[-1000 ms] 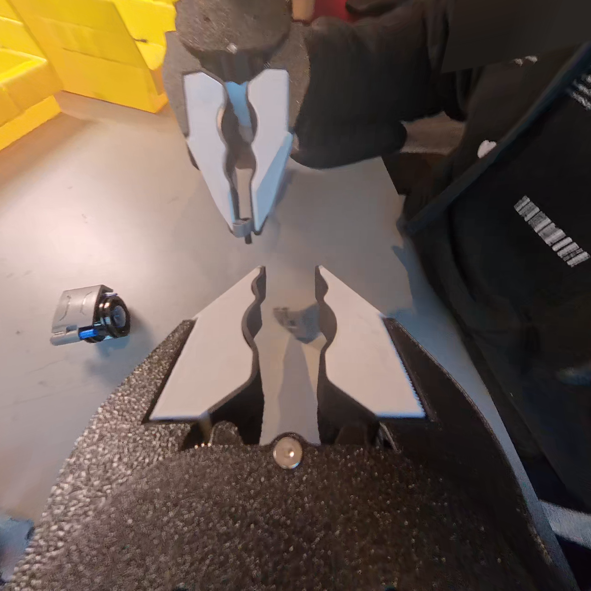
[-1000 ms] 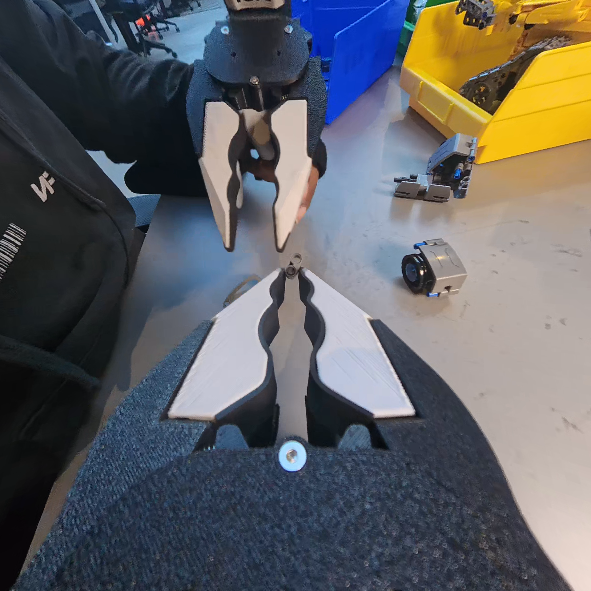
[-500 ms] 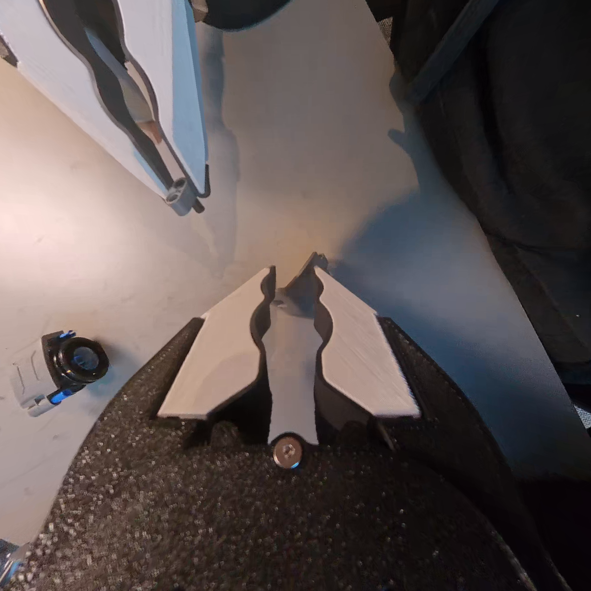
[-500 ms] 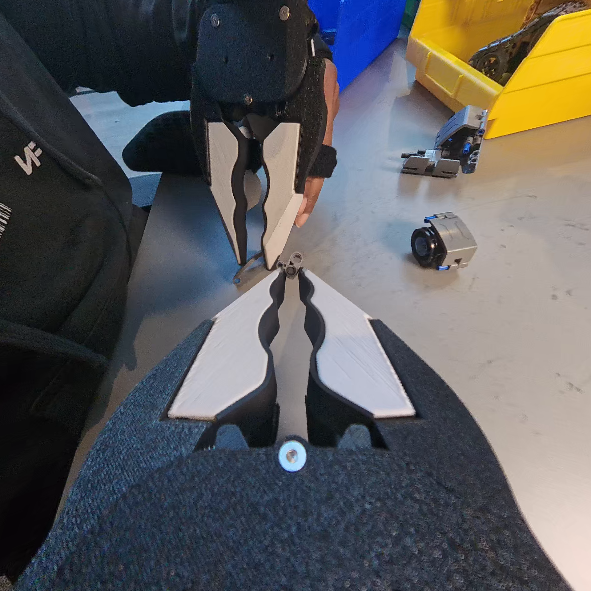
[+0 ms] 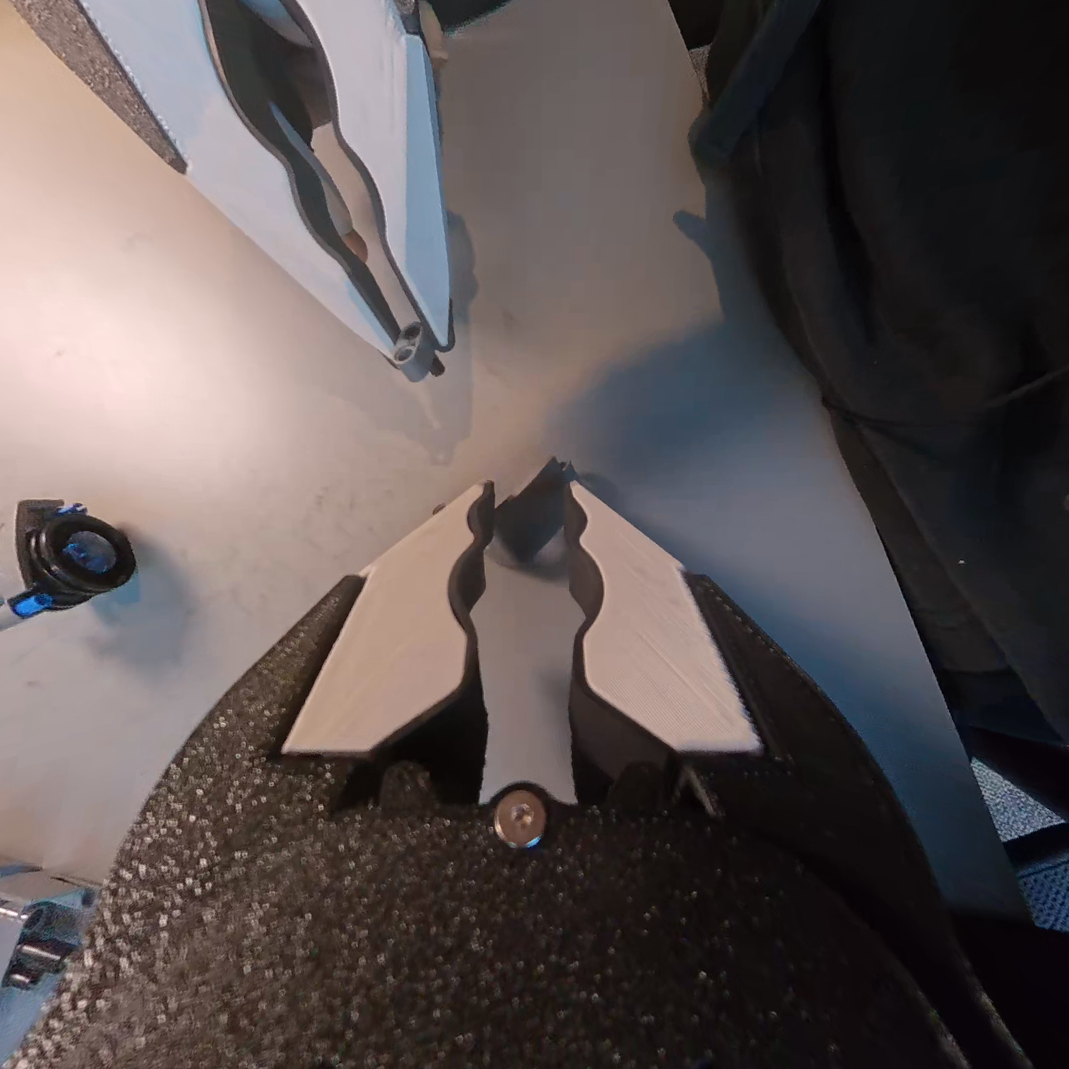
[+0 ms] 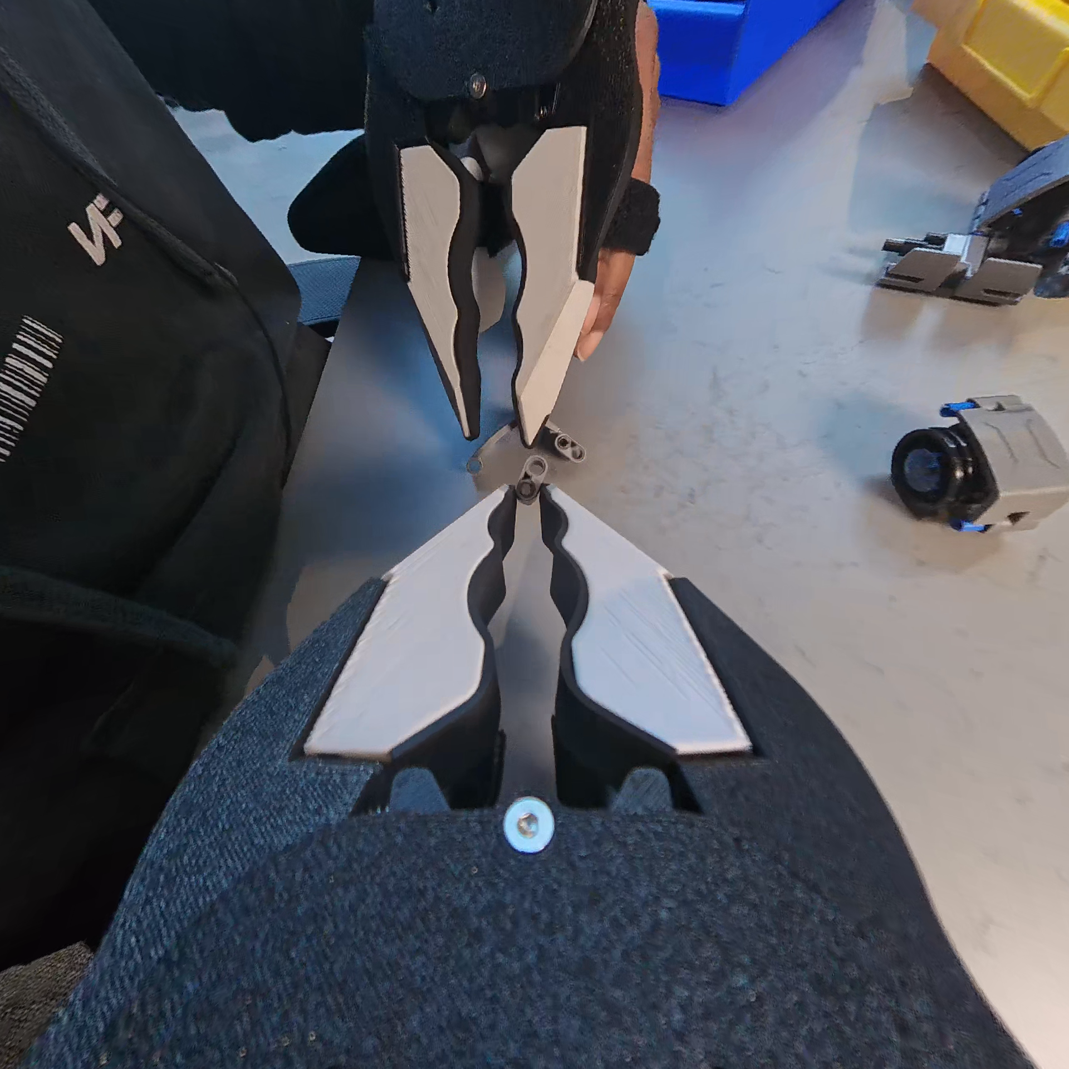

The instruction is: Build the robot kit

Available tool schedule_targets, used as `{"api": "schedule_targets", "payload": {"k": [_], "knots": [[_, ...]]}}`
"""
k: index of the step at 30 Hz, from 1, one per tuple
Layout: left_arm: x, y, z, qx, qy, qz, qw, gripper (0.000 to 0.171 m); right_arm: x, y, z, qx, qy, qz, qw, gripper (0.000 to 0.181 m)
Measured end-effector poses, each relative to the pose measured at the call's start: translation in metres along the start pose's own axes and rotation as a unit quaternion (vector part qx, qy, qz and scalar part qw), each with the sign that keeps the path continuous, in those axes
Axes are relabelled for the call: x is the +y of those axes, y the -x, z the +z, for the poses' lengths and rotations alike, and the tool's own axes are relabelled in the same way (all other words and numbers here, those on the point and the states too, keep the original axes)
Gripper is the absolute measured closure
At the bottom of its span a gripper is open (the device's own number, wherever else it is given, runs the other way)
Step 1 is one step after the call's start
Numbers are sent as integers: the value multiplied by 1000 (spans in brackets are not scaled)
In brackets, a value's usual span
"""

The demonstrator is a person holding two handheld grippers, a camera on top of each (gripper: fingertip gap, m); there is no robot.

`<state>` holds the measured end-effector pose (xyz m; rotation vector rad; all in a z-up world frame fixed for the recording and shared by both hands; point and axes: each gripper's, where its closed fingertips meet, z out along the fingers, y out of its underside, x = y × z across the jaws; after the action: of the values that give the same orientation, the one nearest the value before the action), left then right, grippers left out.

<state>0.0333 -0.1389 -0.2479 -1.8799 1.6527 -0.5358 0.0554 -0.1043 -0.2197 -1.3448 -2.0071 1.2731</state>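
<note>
A small dark grey plastic connector with two round holes (image 6: 532,475) is pinched at the very tips of the right gripper (image 6: 527,490), whose pale fingers (image 6: 630,648) stand almost together around it, above the grey tabletop (image 6: 752,578). Just ahead of it lies a flat dark grey angled plastic beam with pin holes (image 6: 509,448), partly under the tips of the left gripper (image 6: 502,434), which points down at the table from the far side with a narrow gap between its fingers; whether they grip the beam I cannot tell. In the left wrist view that gripper (image 5: 529,491) has the dark beam (image 5: 535,515) lying between its fingertips, and the right gripper (image 5: 419,347) comes in from the upper left with the connector (image 5: 412,347) at its tip. To the right gripper's right there is open table up to a grey block with a black round lens and blue pins (image 6: 977,468), well apart. Farther right and ahead sits a grey and blue brick assembly (image 6: 983,254), then a blue bin (image 6: 729,52) and a yellow bin (image 6: 1006,69) at the far edge. To its left the table edge is near, with a person's black garment (image 6: 115,347) just past it.
</note>
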Motion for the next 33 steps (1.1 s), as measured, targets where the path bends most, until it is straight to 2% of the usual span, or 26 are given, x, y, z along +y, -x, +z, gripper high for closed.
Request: {"api": "schedule_targets", "payload": {"k": [6, 8, 13, 17, 22, 33], "knots": [[3, 0, -1, -4, 12, 17, 1000, 152, -1, 1, 5, -1, 8, -2, 1000, 175], [3, 2, -1, -15, 17, 32, 999, 160, -2, 2, 4, 3, 9, -5, 1000, 175], [-4, 18, -4, -87, -26, 28, 995, 170, -4, 1, 2, 11, 4, -5, 1000, 175], [-9, 22, -3, -137, -61, 27, 988, 170, -6, -1, 3, 6, 1, 4, 1000, 175], [-4, 17, 2, -132, -62, 9, 989, 170, -3, -4, 10, 0, 19, 7, 1000, 175], [-2, 20, -3, -113, -54, 7, 992, 152, -4, -5, 16, -6, 29, 12, 999, 175]]}}
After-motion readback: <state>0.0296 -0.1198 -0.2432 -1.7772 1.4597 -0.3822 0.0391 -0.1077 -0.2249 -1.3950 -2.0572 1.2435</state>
